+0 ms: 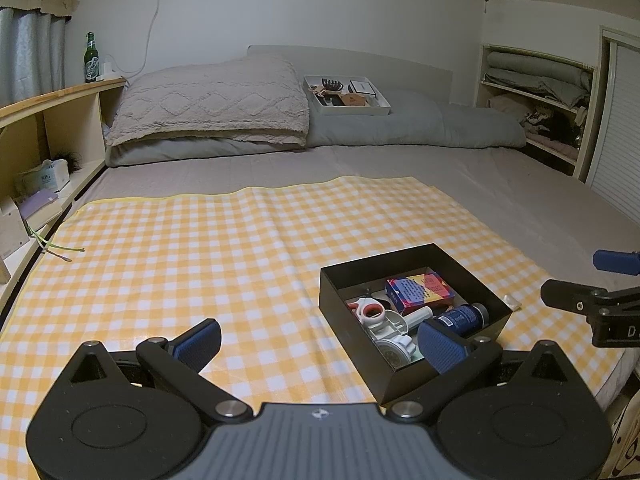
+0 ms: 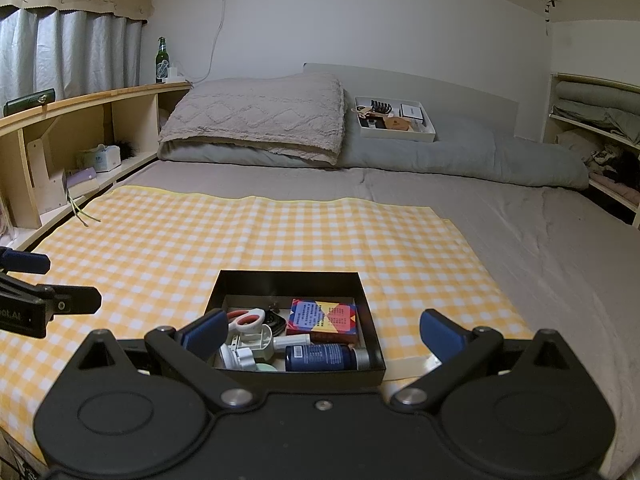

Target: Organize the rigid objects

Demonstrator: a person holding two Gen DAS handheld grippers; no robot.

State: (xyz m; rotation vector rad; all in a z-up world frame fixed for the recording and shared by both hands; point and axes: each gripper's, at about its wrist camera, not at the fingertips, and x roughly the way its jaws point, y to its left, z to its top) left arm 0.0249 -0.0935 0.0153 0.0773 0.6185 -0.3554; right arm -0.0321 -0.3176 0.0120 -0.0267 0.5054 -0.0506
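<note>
Two grippers: both are hovering low over the near end of the bed, fingers spread wide, holding nothing.
Left gripper (image 1: 320,340): its blue pads are gaping apart, the right pad overlapping the near corner of the black box at about 3 o'clock in its own view.
Right gripper (image 2: 320,334): it is sitting just behind the box, its left pad overlapping the box's near-left corner.
Black box (image 2: 290,276): it is lying open-topped on the yellow checked cloth (image 2: 256,236), dead ahead at 12 o'clock from the right wrist.
Box contents: a dark blue bottle (image 2: 320,357) is lying on its side along the near wall; a colourful carton (image 2: 324,315) is sitting behind it toward 1 o'clock; red-and-white scissors (image 2: 248,319) are resting at 10 o'clock over white plastic pieces, possibly a small appliance.
Further off: a folded blanket (image 2: 260,114) is lying at the head of the bed, with a white tray (image 2: 394,134) of small things on the grey pillow at 1 o'clock.
Far left: a green bottle (image 2: 162,60) is standing on the wooden shelf at 11 o'clock.
</note>
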